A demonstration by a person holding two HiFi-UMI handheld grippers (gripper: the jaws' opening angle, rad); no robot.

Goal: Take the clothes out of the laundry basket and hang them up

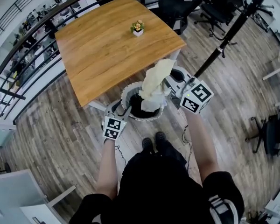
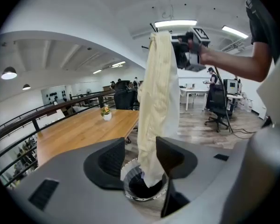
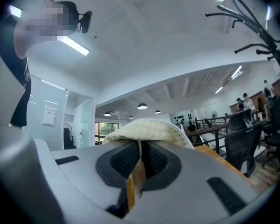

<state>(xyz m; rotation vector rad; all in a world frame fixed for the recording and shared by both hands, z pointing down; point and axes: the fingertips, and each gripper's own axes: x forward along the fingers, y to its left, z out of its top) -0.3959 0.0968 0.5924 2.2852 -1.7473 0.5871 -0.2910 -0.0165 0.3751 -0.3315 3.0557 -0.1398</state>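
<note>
A pale yellow garment [image 1: 157, 80] hangs from my right gripper [image 1: 171, 83], its lower end trailing into the round white laundry basket [image 1: 126, 93] on the floor by my feet. In the right gripper view the right gripper [image 3: 141, 146] is shut on a fold of the yellow cloth [image 3: 144, 129], raised and pointing level. My left gripper [image 1: 122, 110] sits low at the basket's left rim. Seen from the left gripper view, the left gripper [image 2: 140, 155] stands open; the garment [image 2: 157, 101] hangs just beyond the gap, untouched by the pads, above the basket [image 2: 130, 190].
A wooden table [image 1: 102, 45] with a small flower pot [image 1: 137, 28] stands just behind the basket. A black coat stand [image 1: 233, 26] rises at the right, its hooks [image 3: 252, 29] in the right gripper view. Office chairs [image 1: 182, 6] stand beyond; a railing [image 1: 23, 45] runs along the left.
</note>
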